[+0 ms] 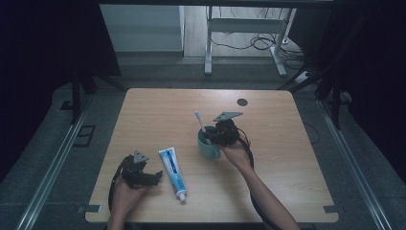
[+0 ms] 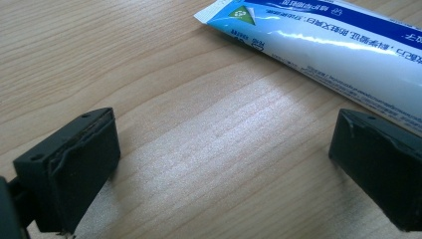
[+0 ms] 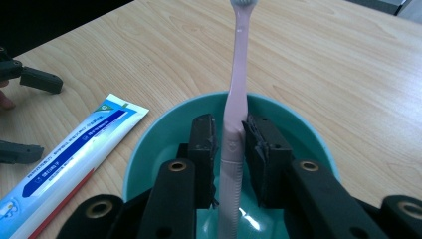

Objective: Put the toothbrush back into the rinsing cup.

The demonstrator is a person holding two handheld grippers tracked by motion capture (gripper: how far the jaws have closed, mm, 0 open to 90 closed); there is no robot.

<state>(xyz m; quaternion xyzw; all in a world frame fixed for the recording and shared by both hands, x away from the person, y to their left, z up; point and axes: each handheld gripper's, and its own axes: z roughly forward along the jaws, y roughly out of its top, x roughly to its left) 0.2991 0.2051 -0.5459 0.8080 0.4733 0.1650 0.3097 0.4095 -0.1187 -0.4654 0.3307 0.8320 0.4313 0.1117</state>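
Observation:
A pink toothbrush (image 3: 238, 74) stands upright in a teal cup (image 3: 149, 149), its white bristle head (image 1: 197, 115) leaning up and left. My right gripper (image 3: 231, 139) reaches into the cup from above with a jaw on each side of the handle. A thin gap shows at the left pad, so the jaws are open around it. My left gripper (image 2: 224, 164) rests low on the table with its jaws wide open and nothing between them. A blue-and-white toothpaste tube (image 1: 173, 171) lies flat just right of it, cap toward the table's front edge.
The wooden table (image 1: 268, 182) has a dark round cable hole (image 1: 242, 101) near its far edge. Bare wood surrounds the cup (image 1: 207, 147) on the far and right sides. Beyond the table stand a white desk frame (image 1: 208, 43) and loose floor cables.

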